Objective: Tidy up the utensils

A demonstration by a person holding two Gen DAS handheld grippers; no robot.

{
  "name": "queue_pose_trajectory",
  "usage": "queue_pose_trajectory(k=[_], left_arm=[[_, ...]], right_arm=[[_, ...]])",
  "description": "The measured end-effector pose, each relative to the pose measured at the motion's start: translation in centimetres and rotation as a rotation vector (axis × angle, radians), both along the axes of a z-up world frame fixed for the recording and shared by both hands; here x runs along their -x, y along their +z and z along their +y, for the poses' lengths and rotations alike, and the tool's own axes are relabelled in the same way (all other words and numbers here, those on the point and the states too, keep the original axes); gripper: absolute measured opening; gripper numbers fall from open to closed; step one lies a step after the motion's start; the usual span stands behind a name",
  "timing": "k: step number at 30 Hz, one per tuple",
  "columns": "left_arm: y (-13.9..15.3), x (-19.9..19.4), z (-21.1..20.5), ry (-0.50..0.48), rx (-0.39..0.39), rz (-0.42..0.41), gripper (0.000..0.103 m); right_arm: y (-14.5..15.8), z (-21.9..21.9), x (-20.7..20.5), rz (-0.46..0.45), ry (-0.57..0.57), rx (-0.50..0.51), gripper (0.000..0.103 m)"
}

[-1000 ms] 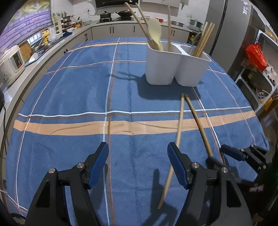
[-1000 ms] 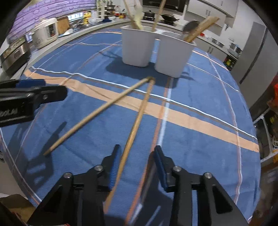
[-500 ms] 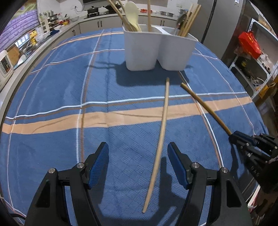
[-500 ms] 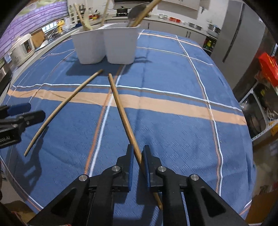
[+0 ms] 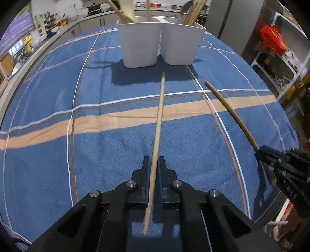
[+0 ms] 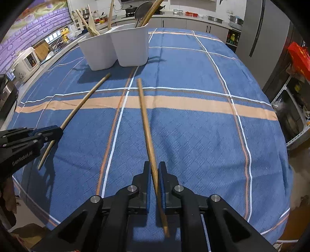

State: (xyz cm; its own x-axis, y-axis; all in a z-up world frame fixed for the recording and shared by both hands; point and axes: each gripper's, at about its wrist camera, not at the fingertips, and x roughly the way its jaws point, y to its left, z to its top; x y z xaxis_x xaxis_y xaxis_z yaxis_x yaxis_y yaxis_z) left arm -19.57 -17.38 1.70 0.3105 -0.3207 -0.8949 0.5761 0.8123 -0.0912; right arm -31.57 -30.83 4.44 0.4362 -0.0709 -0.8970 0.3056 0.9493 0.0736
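Top centre of the left wrist view: a white plastic two-compartment utensil holder stands on the blue plaid tablecloth that covers the bench. Its left compartment carries a pale cream spatula and a couple of wooden handles; its right compartment carries a bundle of wooden sticks and a grey spoon-like bowl. Every one of those runs out past the top edge, so their upper ends can't be read.

Down at lower centre, the left gripper is clamped narrow around a long pale wooden chopstick, which points straight up the frame toward the holder, tip stopping in the holder's shadow, just short of it. The butt end pokes back below the pads.

Over to the right wrist view: the right gripper is closed tight on a darker brown wooden chopstick, gripped near its rear end, the shaft angling up and slightly left across the orange stripe. The holder sits upper left here.

Each gripper shows in the other's camera: the right one at the right edge of the left view, the left one at the left edge of the right view, both low and level over the cloth. Whether either chopstick's far tip touches the cloth or rides just above it is hard to tell.
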Motion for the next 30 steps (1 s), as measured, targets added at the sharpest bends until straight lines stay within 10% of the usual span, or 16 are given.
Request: queue_pose_trajectory(k=[11, 15, 19, 30], left_arm=[[0.0, 2.9, 3.6, 0.034, 0.141, 0.233, 0.006], [1.4, 3.5, 3.4, 0.012, 0.169, 0.187, 0.009], [2.0, 2.9, 2.2, 0.017, 0.136, 0.116, 0.035], [-0.1, -1.5, -2.8, -0.032, 0.07, 0.12, 0.035]], right_arm=[[0.1, 0.0, 4.1, 0.037, 0.044, -0.081, 0.009], [0.2, -0.2, 4.5, 0.022, 0.048, -0.095, 0.028], [0.1, -0.1, 3.5, 0.017, 0.061, -0.085, 0.028], [-0.1, -0.8, -2.8, 0.035, 0.119, -0.019, 0.027]])
